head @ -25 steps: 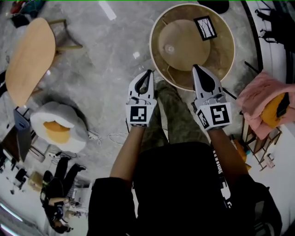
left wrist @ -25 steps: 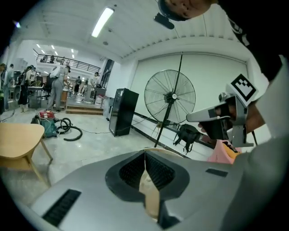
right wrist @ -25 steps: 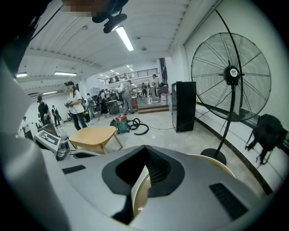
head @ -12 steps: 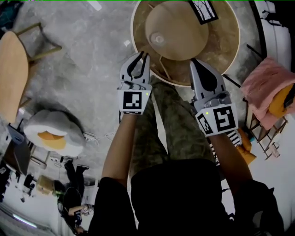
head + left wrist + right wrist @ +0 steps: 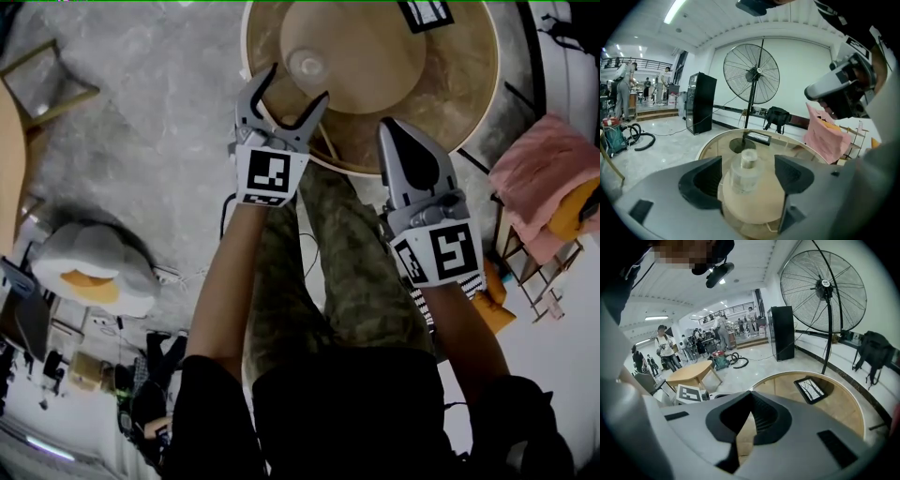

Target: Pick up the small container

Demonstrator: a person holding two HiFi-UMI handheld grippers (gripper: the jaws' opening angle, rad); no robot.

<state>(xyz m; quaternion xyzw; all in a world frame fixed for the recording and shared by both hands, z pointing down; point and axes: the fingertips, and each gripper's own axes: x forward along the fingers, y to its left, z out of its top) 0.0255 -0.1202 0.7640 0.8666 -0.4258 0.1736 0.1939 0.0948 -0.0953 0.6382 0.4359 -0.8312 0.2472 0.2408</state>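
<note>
Left gripper (image 5: 292, 94) jaws just opening wide, holding nothing, small container (image 5: 307, 64) sitting on round table (image 5: 469, 80) just ahead of them, untouched, right gripper (image 5: 387, 129) jaws resting together, empty

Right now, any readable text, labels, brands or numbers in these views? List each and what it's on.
No readable text in any view.
Left marker cube, right marker cube: black-and-white square code patterns, no letters or digits.
Fan hub badge: too small to read.
Framed picture on the round table: bare branches only, no words.
</note>
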